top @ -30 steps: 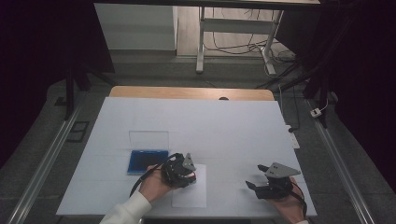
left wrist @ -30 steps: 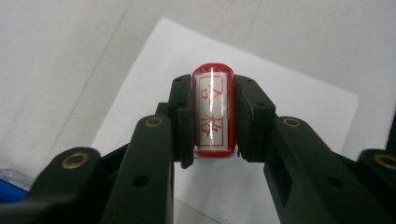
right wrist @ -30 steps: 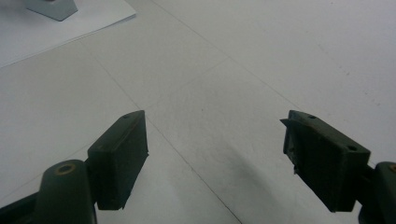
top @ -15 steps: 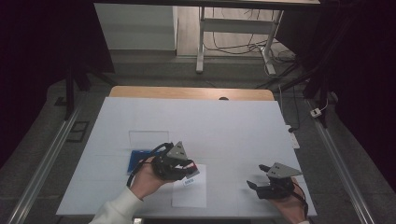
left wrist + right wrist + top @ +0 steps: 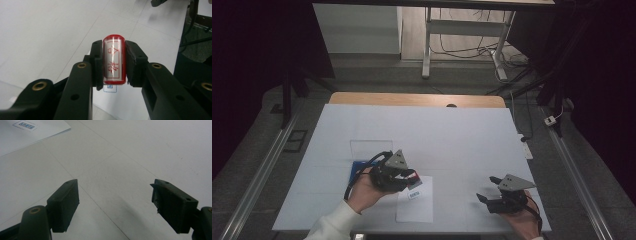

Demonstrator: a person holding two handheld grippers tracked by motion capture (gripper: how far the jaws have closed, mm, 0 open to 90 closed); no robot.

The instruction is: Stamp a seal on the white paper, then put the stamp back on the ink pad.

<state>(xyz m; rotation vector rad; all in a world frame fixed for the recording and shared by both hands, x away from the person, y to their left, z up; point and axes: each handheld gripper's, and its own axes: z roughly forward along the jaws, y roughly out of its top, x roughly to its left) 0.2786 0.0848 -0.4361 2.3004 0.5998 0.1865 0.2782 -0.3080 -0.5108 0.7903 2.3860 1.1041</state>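
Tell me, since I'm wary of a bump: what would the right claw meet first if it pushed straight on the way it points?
Probably just the bare white tabletop; the right claw is open with nothing between its jaws, though depth is unclear.

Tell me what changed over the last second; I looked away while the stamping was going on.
The left gripper, shut on the red stamp, lifted off the sheet of paper and swung left, toward the blue ink pad. A blue-framed mark now shows on the paper. The right gripper stayed put, open, and the paper did not shift.
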